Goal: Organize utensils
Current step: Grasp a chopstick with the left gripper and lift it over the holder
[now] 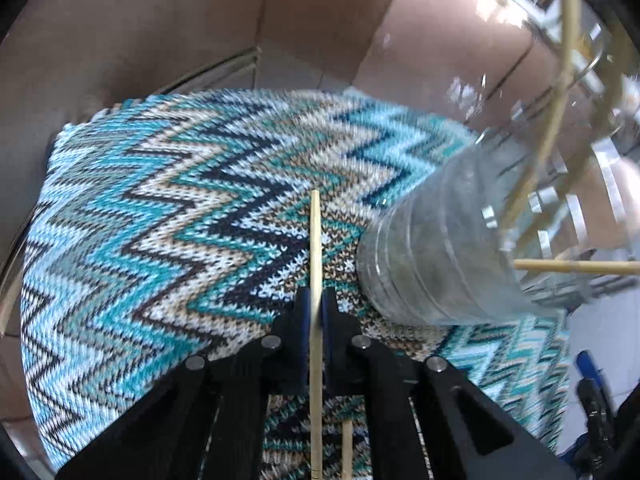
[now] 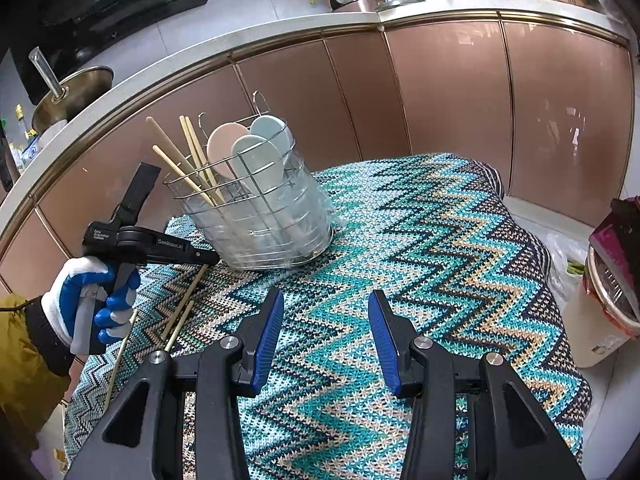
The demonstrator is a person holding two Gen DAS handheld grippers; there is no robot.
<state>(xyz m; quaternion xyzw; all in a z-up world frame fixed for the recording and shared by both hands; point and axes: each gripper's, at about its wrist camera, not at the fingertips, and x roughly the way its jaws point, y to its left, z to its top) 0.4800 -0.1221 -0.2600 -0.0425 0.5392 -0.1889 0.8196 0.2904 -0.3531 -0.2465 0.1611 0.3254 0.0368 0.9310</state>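
My left gripper (image 1: 316,298) is shut on a thin wooden chopstick (image 1: 315,240), which runs straight out past its blue pads over the zigzag knitted cloth (image 1: 160,220). A second chopstick (image 1: 346,448) lies on the cloth beneath the fingers. To the right stands the clear utensil holder (image 1: 436,264) with a wire basket. In the right wrist view the holder (image 2: 272,224) carries several chopsticks (image 2: 176,160) and three pastel spoons (image 2: 256,156). A gloved hand (image 2: 88,296) grips the left gripper (image 2: 210,258) beside it, with loose chopsticks (image 2: 178,326) on the cloth. My right gripper (image 2: 326,320) hangs open over bare cloth.
Pink cabinet doors (image 2: 440,92) curve behind the table under a white counter with a wok (image 2: 76,92). A white pot with a red lid (image 2: 604,304) stands off the cloth's right edge. A plastic bag (image 2: 564,252) lies behind it.
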